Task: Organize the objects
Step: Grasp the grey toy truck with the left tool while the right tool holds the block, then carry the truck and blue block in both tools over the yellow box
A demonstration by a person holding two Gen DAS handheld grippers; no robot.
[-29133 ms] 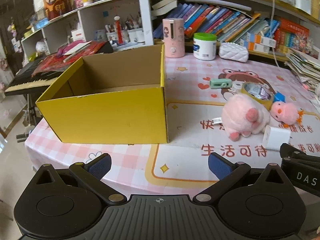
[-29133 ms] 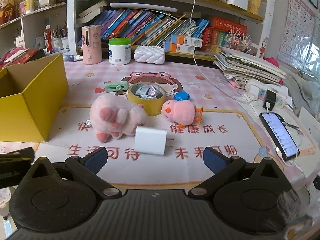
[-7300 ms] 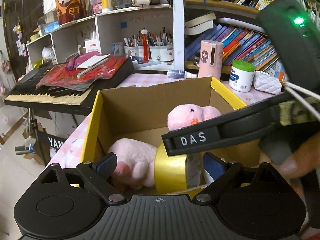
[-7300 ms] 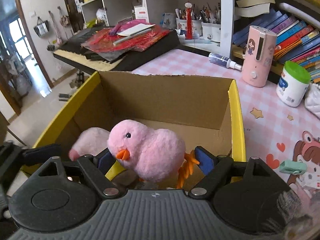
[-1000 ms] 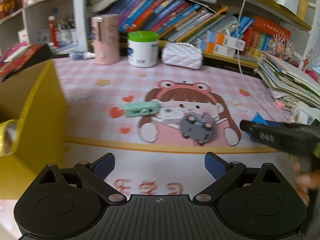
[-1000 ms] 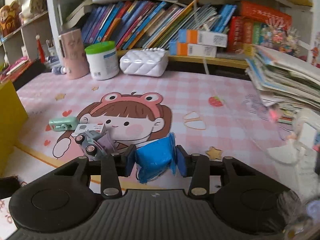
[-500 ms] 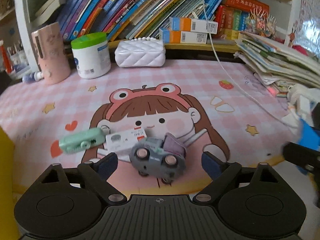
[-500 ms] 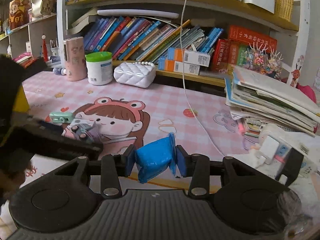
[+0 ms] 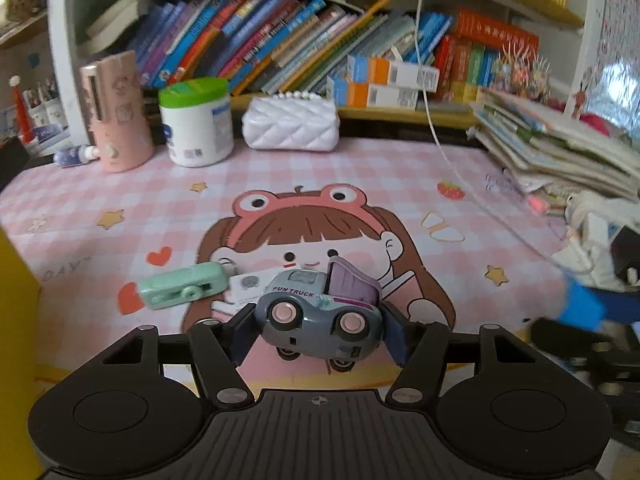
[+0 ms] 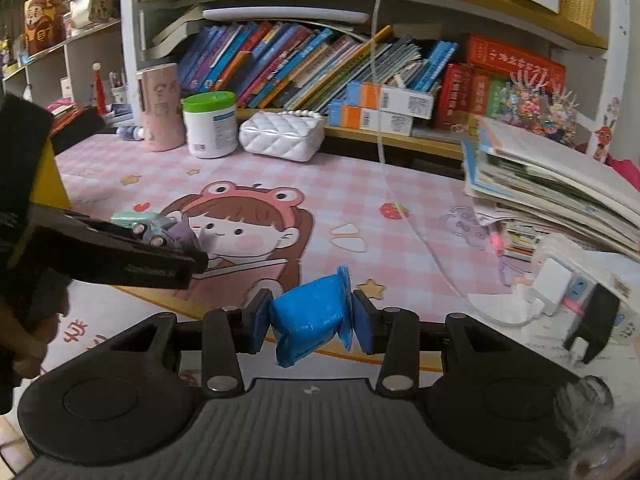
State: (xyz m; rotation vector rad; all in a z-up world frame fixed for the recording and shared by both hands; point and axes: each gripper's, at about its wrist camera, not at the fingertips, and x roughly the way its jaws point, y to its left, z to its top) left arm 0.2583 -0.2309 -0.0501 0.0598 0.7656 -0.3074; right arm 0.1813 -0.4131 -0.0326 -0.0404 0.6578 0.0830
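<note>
My left gripper (image 9: 320,330) is shut on a grey toy truck (image 9: 320,320) with pink wheels and a purple bed, low over the pink cartoon mat (image 9: 320,184). A mint green clip (image 9: 182,285) and a white card (image 9: 248,285) lie just left of it. My right gripper (image 10: 311,322) is shut on a blue packet (image 10: 310,320) and holds it above the mat. The left gripper with the truck (image 10: 160,234) shows at the left of the right wrist view. The yellow box (image 10: 50,184) edge is at far left.
At the back stand a pink cup (image 9: 118,120), a green-lidded white jar (image 9: 196,120) and a white quilted purse (image 9: 290,126), under a shelf of books. A stack of magazines (image 9: 560,148) and a power strip with plugs (image 10: 560,280) are at the right.
My left gripper has moved in on the toy truck and shut on it. My right gripper still holds the blue packet and has barely moved.
</note>
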